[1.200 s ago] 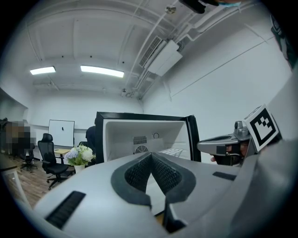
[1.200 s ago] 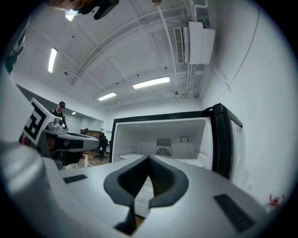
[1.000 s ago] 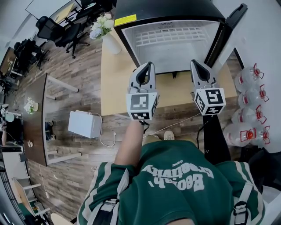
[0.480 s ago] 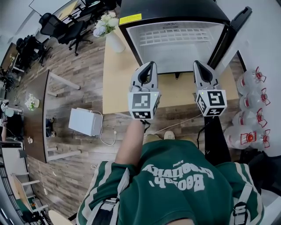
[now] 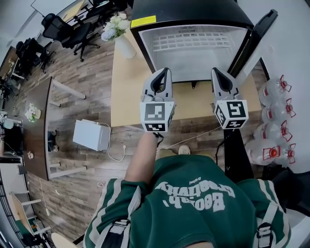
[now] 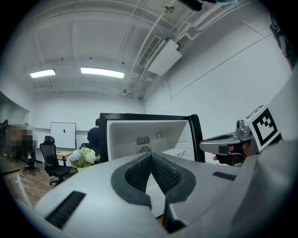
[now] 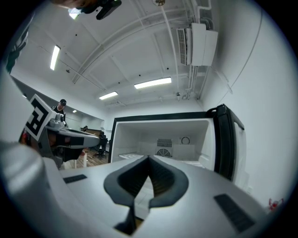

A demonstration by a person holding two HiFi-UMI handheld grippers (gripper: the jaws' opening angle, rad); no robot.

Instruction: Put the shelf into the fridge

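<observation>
A black mini fridge (image 5: 189, 9) stands open on the wooden table (image 5: 128, 92), its white inside facing me. A white slatted shelf (image 5: 193, 41) lies inside toward the back; in the left gripper view the shelf (image 6: 179, 151) shows low on the right. My left gripper (image 5: 164, 72) and right gripper (image 5: 216, 72) hover side by side over the table's front part and point level at the opening. Both are shut and empty, short of the fridge. In its own view the left gripper (image 6: 150, 155) has its pads together, and so does the right gripper (image 7: 149, 159).
The fridge door (image 5: 256, 34) stands open at the right. A vase of flowers (image 5: 118, 34) sits on the table left of the fridge. Several water jugs (image 5: 276, 111) line the floor at right. On the floor at left stands a white box (image 5: 92, 135), office chairs (image 5: 63, 29) beyond it.
</observation>
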